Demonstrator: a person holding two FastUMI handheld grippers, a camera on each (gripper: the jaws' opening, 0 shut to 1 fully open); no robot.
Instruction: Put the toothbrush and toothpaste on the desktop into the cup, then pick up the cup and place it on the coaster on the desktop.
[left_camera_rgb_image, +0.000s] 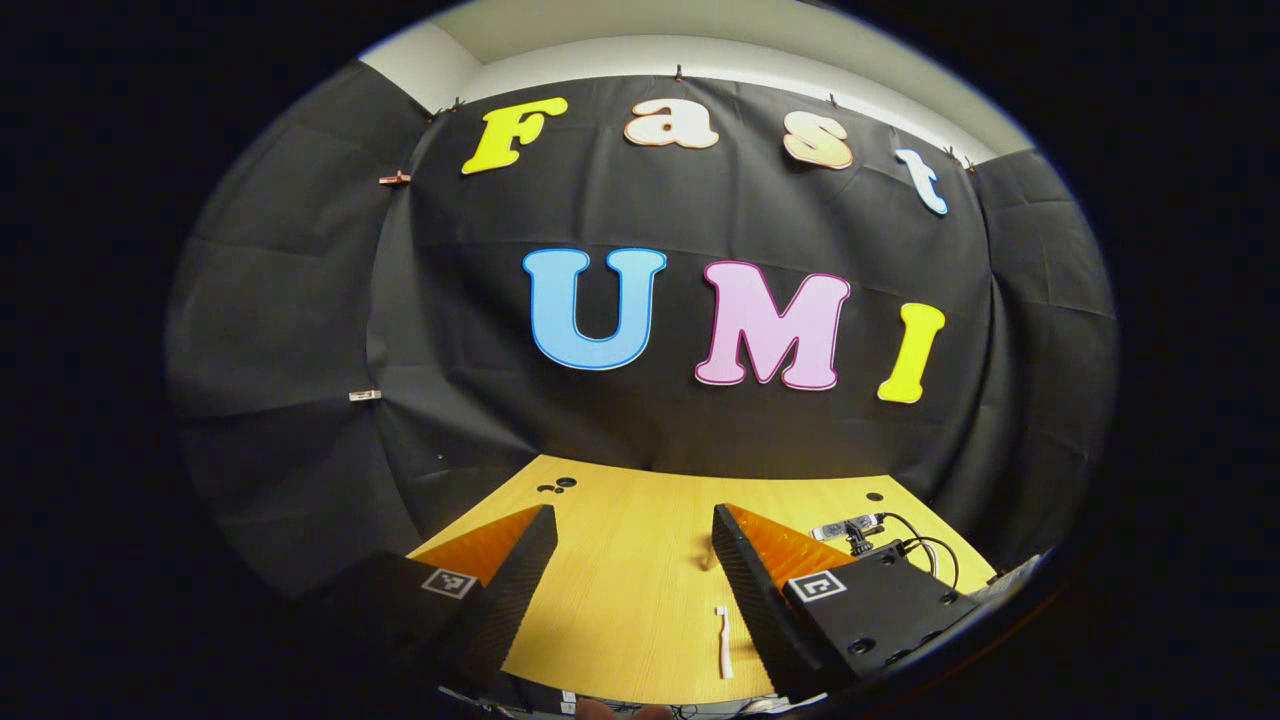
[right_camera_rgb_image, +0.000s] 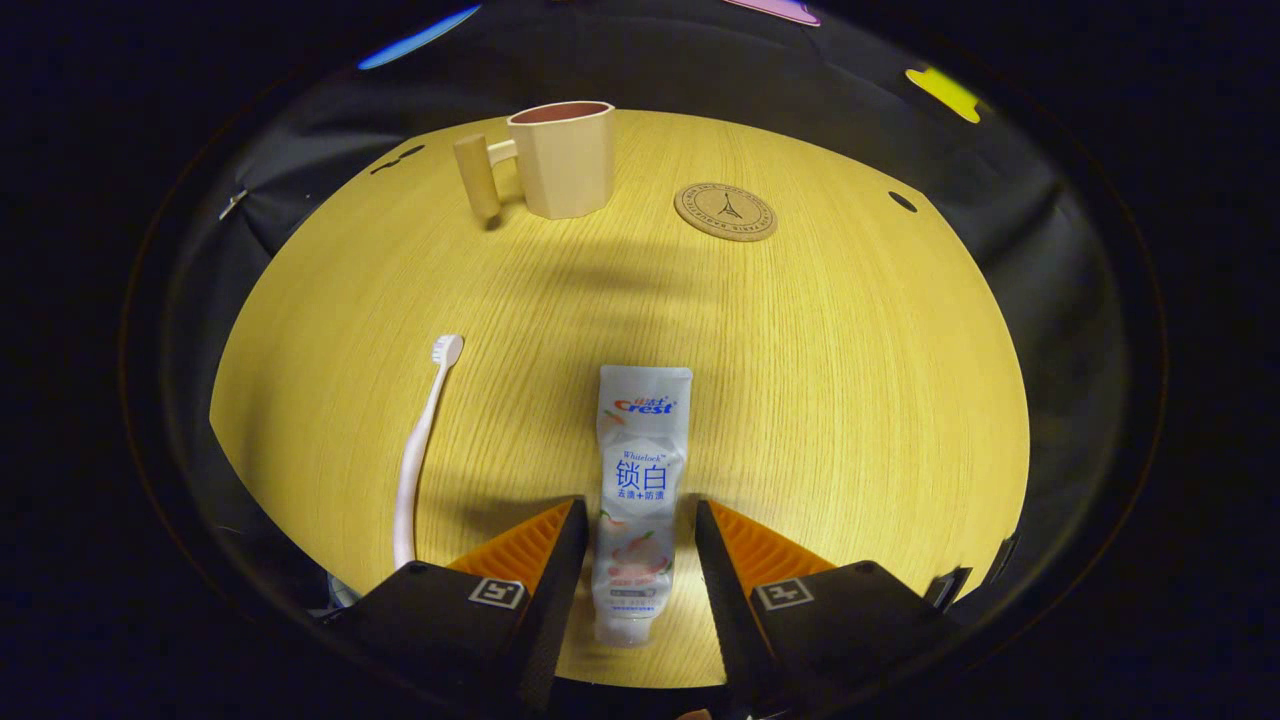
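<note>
In the right gripper view a white toothpaste tube (right_camera_rgb_image: 640, 470) lies flat on the wooden table (right_camera_rgb_image: 850, 400), cap end towards me. My right gripper (right_camera_rgb_image: 640, 510) is open and straddles the tube's lower half, with a thin gap on each side. A white toothbrush (right_camera_rgb_image: 415, 450) lies to the left of the tube, head pointing away. A beige cup (right_camera_rgb_image: 560, 158) with a side handle stands upright at the far side, and a round cork coaster (right_camera_rgb_image: 725, 211) lies to its right. My left gripper (left_camera_rgb_image: 632, 520) is open above the table, with the toothbrush (left_camera_rgb_image: 723, 640) low beside its right finger.
A small camera (left_camera_rgb_image: 850, 528) with black cables sits on the table's right part in the left gripper view. Small dark holes (left_camera_rgb_image: 556, 486) mark the tabletop near the far edge. Black cloth walls close the booth behind the table.
</note>
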